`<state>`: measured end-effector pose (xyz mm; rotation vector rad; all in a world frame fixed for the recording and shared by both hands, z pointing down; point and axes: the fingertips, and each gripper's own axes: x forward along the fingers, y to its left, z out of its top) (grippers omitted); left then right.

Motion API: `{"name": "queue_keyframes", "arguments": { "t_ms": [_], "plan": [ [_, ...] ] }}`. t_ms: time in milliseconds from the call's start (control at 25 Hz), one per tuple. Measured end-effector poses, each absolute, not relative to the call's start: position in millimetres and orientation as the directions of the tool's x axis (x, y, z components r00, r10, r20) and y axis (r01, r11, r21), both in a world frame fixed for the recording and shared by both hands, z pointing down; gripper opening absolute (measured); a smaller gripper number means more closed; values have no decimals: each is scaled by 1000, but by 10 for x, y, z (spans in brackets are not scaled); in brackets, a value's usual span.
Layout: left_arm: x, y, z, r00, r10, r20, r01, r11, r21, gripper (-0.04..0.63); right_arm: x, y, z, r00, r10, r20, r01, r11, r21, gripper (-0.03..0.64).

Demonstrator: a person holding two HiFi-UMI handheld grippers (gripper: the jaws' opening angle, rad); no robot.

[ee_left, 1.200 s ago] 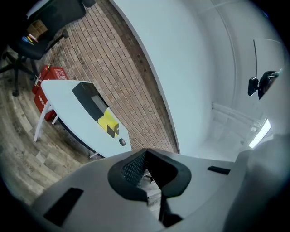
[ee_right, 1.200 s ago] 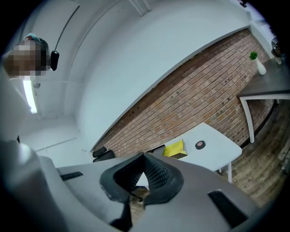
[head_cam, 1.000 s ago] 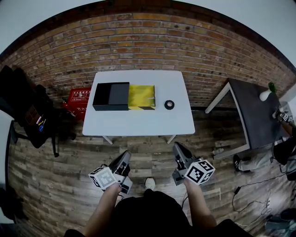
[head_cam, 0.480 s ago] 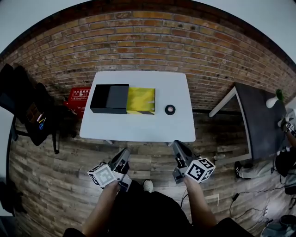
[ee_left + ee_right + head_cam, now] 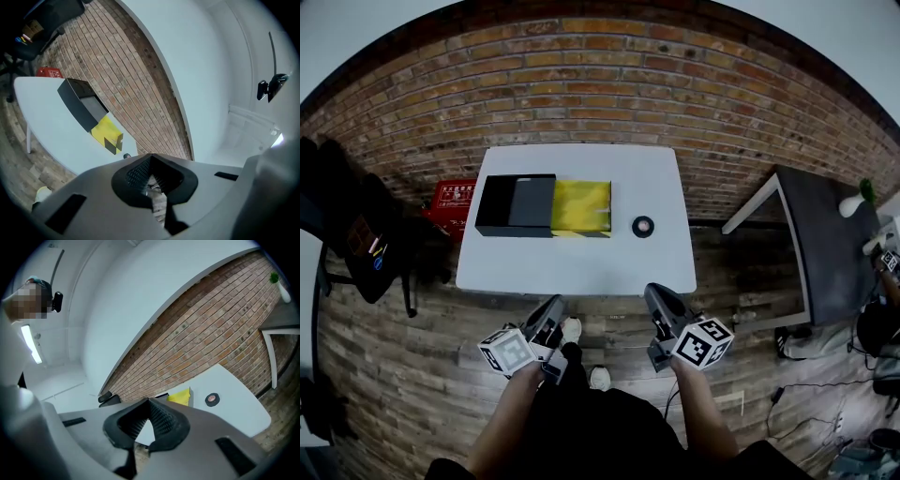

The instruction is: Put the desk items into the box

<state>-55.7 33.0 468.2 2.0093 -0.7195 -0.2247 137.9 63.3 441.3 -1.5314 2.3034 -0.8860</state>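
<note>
A white table (image 5: pixel 581 262) stands ahead of me against the brick wall. A black box (image 5: pixel 514 206) lies on it, its yellow drawer (image 5: pixel 581 206) slid out to the right. To the right of the drawer lies a small black tape roll (image 5: pixel 643 225). My left gripper (image 5: pixel 554 307) and right gripper (image 5: pixel 657 296) hover over the floor short of the table's near edge, both shut and empty. The left gripper view shows its jaws (image 5: pixel 150 161) closed, with the box (image 5: pixel 84 105) and the tape roll (image 5: pixel 125 155) far off. In the right gripper view its jaws (image 5: pixel 149 403) are closed below the roll (image 5: pixel 212 399).
A red crate (image 5: pixel 450 200) sits on the floor left of the table, beside a black chair with a bag (image 5: pixel 361 239). A dark grey side table (image 5: pixel 820 239) stands at the right. My shoes (image 5: pixel 598 377) are on the wooden floor between the grippers.
I have stepped closer to the table, so it sits nearer in the head view. One foot has come forward between the grippers. Both grippers stay shut and empty.
</note>
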Motion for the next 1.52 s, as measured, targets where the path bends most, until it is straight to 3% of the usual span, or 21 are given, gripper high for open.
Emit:
{"name": "queue_keyframes", "arguments": {
  "t_ms": [840, 1520],
  "plan": [
    [-192, -1261, 4825, 919, -363, 155, -319, -451, 834, 11, 1326, -716, 4695, -301, -933, 197, -792, 129, -597, 20],
    [155, -1615, 5031, 963, -212, 167, -249, -460, 853, 11, 1665, -1000, 4958, -166, -949, 268, -816, -20, -577, 20]
  ]
}}
